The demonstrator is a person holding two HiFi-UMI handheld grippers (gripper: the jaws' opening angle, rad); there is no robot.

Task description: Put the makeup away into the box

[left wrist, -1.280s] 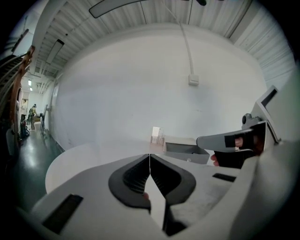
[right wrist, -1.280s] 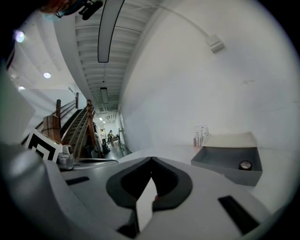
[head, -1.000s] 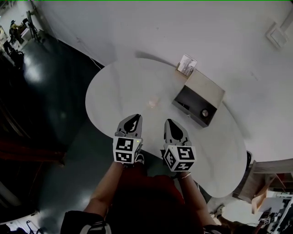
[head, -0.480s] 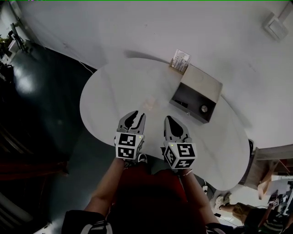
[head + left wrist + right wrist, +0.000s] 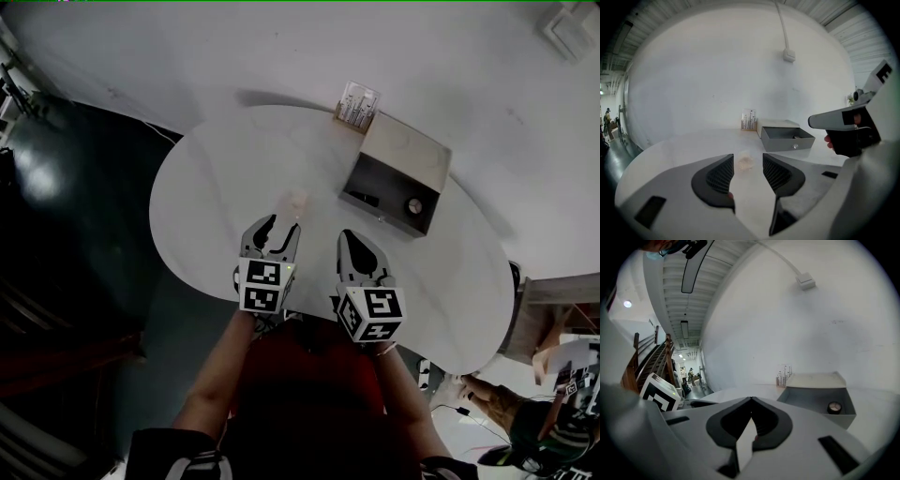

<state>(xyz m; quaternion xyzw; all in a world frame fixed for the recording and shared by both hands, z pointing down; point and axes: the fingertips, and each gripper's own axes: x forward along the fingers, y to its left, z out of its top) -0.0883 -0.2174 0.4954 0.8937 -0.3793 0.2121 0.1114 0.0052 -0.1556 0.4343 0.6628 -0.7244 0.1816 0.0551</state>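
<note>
Left gripper (image 5: 279,228) opening, empty; right gripper (image 5: 348,236) closed

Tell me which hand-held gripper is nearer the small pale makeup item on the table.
Left. The left hand-held gripper points at the makeup item, just short of it, jaws opening with nothing between them. The right hand-held gripper, shut, sits farther off to the side.
</note>
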